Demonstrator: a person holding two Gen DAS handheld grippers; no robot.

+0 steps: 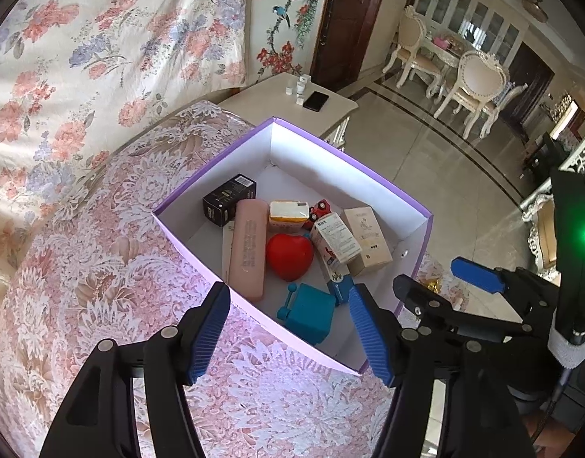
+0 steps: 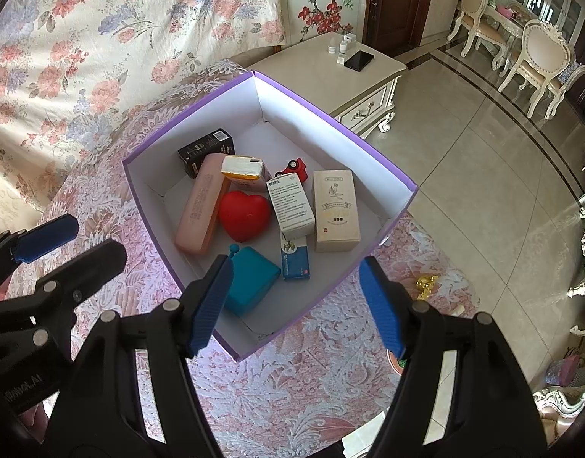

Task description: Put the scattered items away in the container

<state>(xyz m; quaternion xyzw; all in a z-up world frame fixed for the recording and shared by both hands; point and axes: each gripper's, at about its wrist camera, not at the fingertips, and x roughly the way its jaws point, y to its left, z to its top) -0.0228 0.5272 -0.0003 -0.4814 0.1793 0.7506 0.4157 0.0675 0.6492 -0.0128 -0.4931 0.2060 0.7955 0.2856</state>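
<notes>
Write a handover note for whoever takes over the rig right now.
Left gripper: open, empty, above the near edge of the box.
Right gripper: open, empty, also over the near edge.
In the box: pink case, red heart, teal box, toy car, several cartons.
Left: a gold item lies on the cloth outside the box, to its right.

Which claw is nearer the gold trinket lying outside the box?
Right. The right claw hangs over the purple box's near corner, with the gold trinket just past its outer finger. The left claw sits farther over, across the box's other near side.
</notes>
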